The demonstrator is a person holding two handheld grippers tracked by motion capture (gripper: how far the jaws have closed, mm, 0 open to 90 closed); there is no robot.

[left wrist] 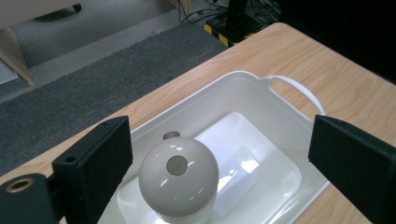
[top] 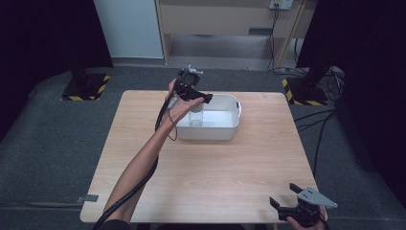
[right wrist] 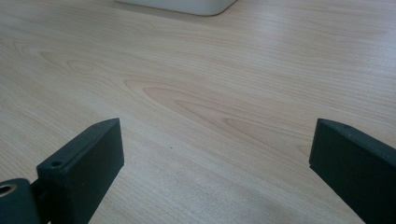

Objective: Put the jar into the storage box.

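Above the tub (top: 225, 130), the left gripper (left wrist: 219, 154) hangs wide open over the jar (left wrist: 179, 179); the right gripper (right wrist: 217, 163) rests wide open, empty.

Black tongs (top: 207, 98) with blocky jaws, thick black cable, grey three-cornered plate.

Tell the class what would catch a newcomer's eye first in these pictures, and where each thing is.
First comes the white tub at the far middle of the wooden table, with a jar standing inside it, its rounded white lid gleaming in the left gripper view. Right above it hangs the left gripper, jaws wide open around nothing. The right gripper sits open at the table's near right corner, away from the tub.
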